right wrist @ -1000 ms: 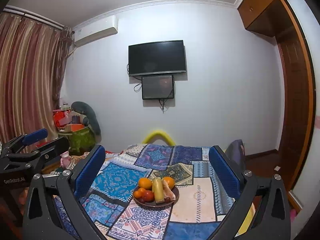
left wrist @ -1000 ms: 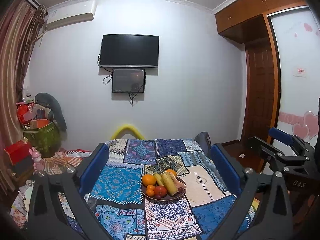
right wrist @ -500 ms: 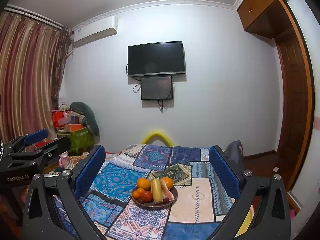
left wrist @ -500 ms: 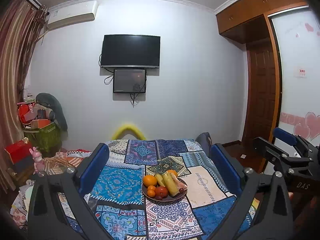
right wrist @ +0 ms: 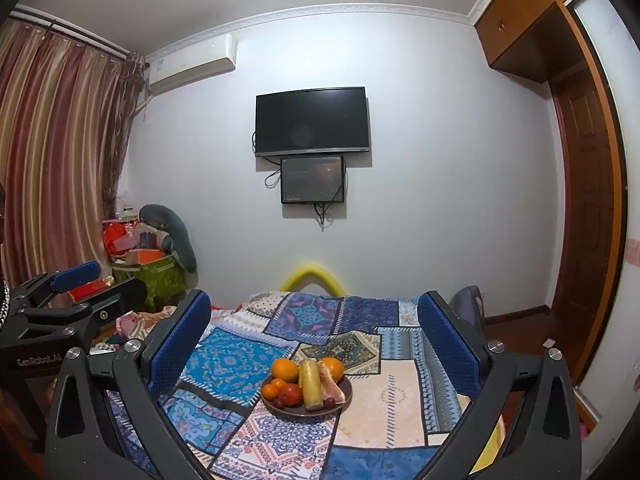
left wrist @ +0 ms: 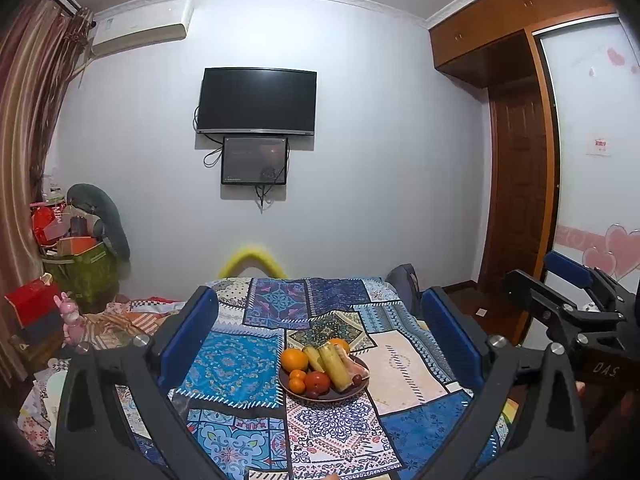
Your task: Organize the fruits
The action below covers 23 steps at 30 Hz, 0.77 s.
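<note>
Orange, red and yellow fruits lie together in a dark plate point(left wrist: 320, 397) point(right wrist: 308, 412) that stands near the middle of the desk point(left wrist: 404, 368) point(right wrist: 400, 392), on a patchwork cloth point(left wrist: 236, 368) point(right wrist: 236, 364) with blue and beige squares. In the plate I see two big oranges point(left wrist: 294, 360) point(right wrist: 285, 369), some small tangerines point(left wrist: 297, 385) point(right wrist: 270, 391), a red apple point(left wrist: 317, 381) point(right wrist: 292, 393), long yellow-green pieces point(left wrist: 334, 366) point(right wrist: 310, 386) standing side by side, a pale pink piece point(left wrist: 357, 368) point(right wrist: 332, 386) and a few dark grapes point(left wrist: 356, 380) point(right wrist: 329, 402). The left gripper point(left wrist: 320, 338) is released, its blue pads point(left wrist: 188, 336) wide apart, and it hovers before the plate without touching any fruit. The right gripper point(right wrist: 314, 338) is also spread wide and empty, with the plate seen between its pads point(right wrist: 448, 340). Each gripper appears at the side of the other camera's view. Behind the desk a yellow curved object point(left wrist: 252, 260) point(right wrist: 313, 275) stands up, and on the white wall hang a black television point(left wrist: 257, 102) point(right wrist: 312, 122) and a smaller screen point(left wrist: 255, 161) point(right wrist: 312, 179) under it. Striped curtains point(right wrist: 52, 152) are on the left, a wooden door point(left wrist: 520, 184) on the right.
</note>
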{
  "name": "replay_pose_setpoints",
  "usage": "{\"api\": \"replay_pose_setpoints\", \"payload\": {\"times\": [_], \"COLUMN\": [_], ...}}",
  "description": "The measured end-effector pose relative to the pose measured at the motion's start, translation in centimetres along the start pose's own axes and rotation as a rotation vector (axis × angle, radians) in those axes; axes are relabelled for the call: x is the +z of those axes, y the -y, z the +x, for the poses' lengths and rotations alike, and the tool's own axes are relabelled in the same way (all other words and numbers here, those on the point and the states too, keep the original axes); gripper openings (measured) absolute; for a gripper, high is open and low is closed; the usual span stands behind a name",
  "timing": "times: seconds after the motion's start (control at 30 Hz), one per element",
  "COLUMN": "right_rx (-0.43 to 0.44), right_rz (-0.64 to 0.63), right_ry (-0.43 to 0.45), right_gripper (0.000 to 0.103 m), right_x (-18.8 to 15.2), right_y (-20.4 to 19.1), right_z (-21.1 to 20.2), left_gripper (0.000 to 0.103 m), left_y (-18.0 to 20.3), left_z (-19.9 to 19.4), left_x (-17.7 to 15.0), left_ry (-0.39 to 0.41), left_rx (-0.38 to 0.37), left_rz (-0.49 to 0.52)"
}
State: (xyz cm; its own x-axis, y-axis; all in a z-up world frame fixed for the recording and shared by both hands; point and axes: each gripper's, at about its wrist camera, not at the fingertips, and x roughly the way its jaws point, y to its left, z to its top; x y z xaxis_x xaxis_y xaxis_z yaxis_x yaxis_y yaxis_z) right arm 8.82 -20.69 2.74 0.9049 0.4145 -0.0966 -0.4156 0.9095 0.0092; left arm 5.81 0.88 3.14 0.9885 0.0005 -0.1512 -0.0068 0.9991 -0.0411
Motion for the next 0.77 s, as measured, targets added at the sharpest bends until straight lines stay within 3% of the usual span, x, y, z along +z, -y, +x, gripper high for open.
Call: {"api": "replay_pose_setpoints", "payload": {"times": [0.77], "right_rx": [-0.005], "right_rz": [-0.007], "right_ry": [0.003], "right_gripper": [0.103], "right_x": [0.0], "right_y": [-0.11], "right_z": [0.3], "left_gripper": [0.103], "left_y": [0.18], "left_z": [0.34], "left_x": [0.0], "left_ry": [-0.015], "left_rx": [-0.021], "left_rz": [0.013]}}
